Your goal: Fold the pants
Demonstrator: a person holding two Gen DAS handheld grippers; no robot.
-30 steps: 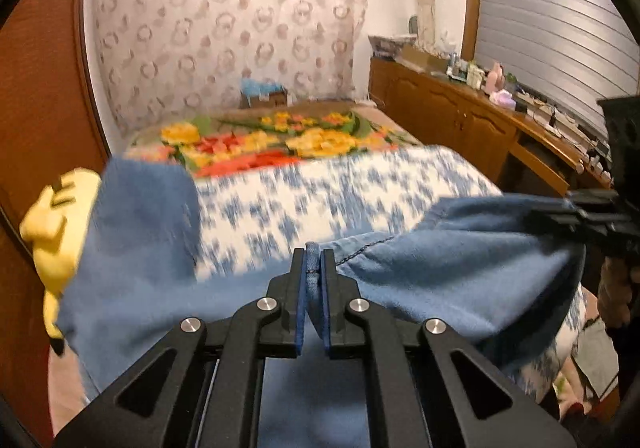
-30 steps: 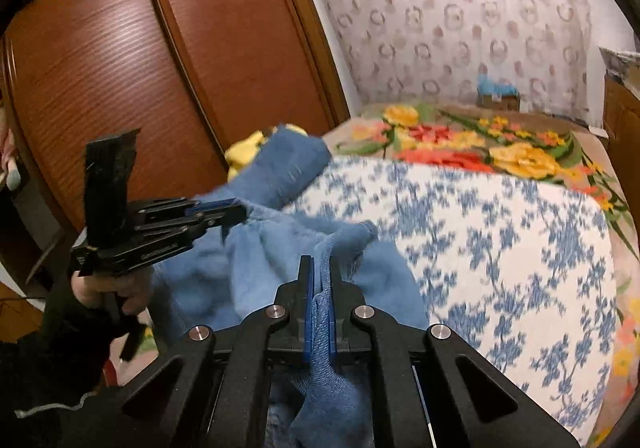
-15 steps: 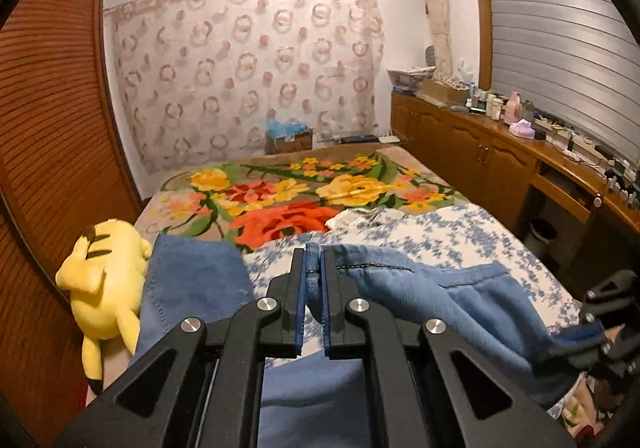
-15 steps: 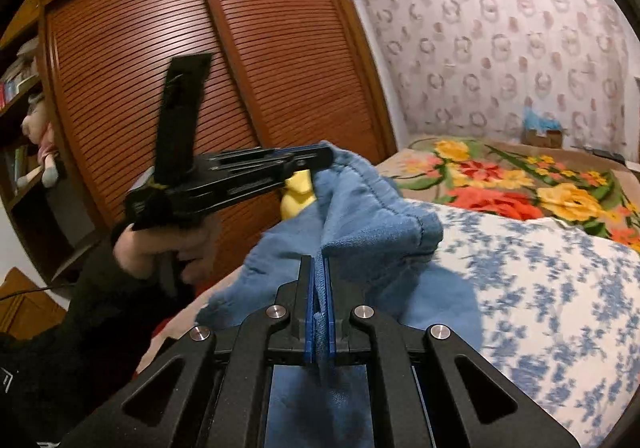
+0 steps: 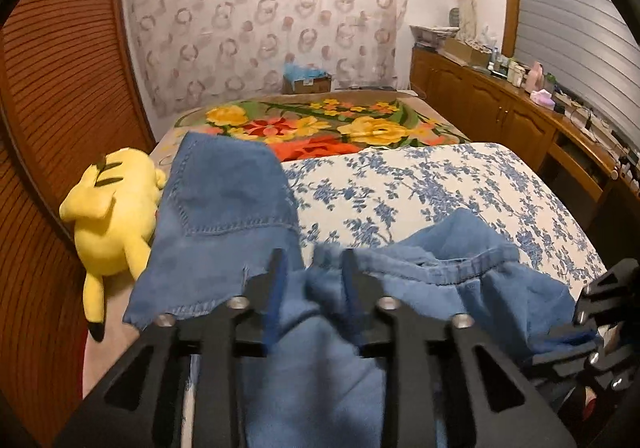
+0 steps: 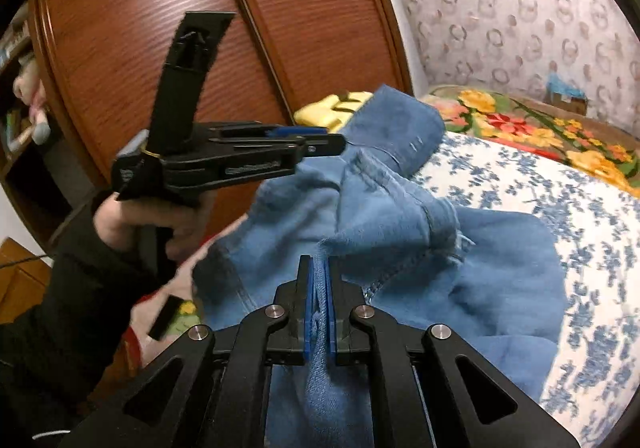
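The blue denim pants [image 5: 228, 208] lie crumpled on the blue-flowered quilt [image 5: 440, 188] of the bed. One part is spread flat on the left and a bunched seam edge [image 5: 460, 264] rests on the right. My left gripper [image 5: 312, 280] hovers over the middle of the cloth. Its jaws are opening, and denim sits loosely in the gap without being pressed. In the right wrist view my right gripper [image 6: 318, 280] has its jaws just opening, and a fold of the pants [image 6: 400, 216] is still pinched between the blue pads. The left gripper [image 6: 324, 138] is held there by a hand in a dark sleeve.
A yellow plush toy [image 5: 116, 216] lies at the bed's left edge against the wooden wardrobe [image 6: 160, 8]. A flower-patterned blanket [image 5: 340, 128] covers the far end of the bed. A wooden sideboard [image 5: 500, 108] cluttered with small items runs along the right wall.
Both grippers have come down and forward with the pants, which now rest on the quilt. The left jaws have spread and let go of the denim. The right jaws have parted only slightly.
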